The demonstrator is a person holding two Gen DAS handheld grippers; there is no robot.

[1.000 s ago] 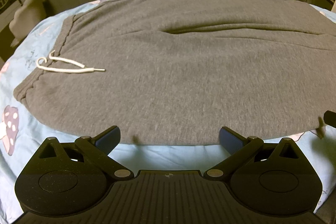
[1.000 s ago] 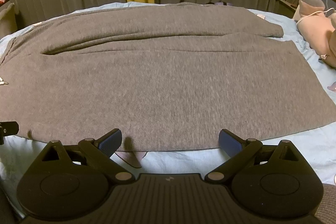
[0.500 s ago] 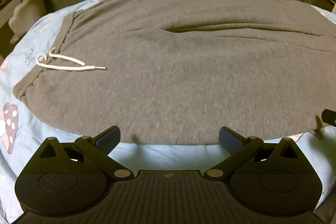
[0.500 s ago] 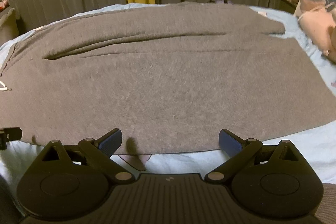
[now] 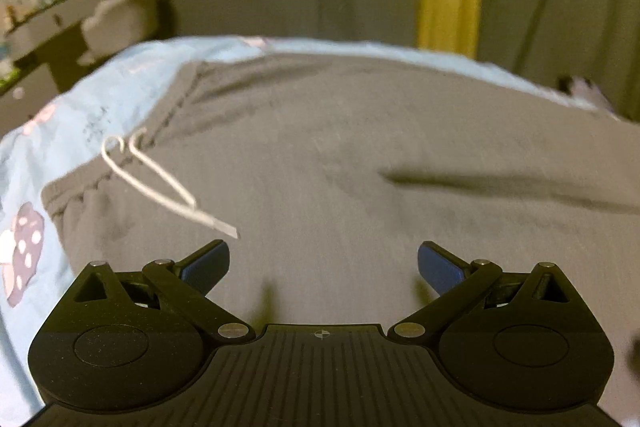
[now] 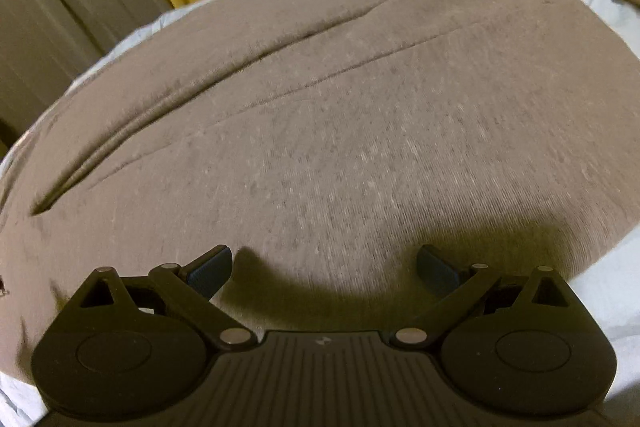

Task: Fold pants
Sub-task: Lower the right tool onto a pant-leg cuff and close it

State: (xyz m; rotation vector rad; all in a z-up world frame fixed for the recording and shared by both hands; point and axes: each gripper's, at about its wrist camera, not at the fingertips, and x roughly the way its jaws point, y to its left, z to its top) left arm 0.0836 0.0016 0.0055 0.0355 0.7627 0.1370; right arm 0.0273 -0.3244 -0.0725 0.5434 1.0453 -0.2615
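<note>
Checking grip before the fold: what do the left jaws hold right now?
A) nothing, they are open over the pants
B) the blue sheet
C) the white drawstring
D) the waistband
A: the left gripper stands wide open above the grey pants, with the drawstring lying off to its left.

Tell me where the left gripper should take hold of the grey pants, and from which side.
Probably the near corner of the waistband, approached low from the bed's near-left side: the grey pants lie flat, so only edges offer a pinchable lip. Keep clear of the white drawstring.
</note>
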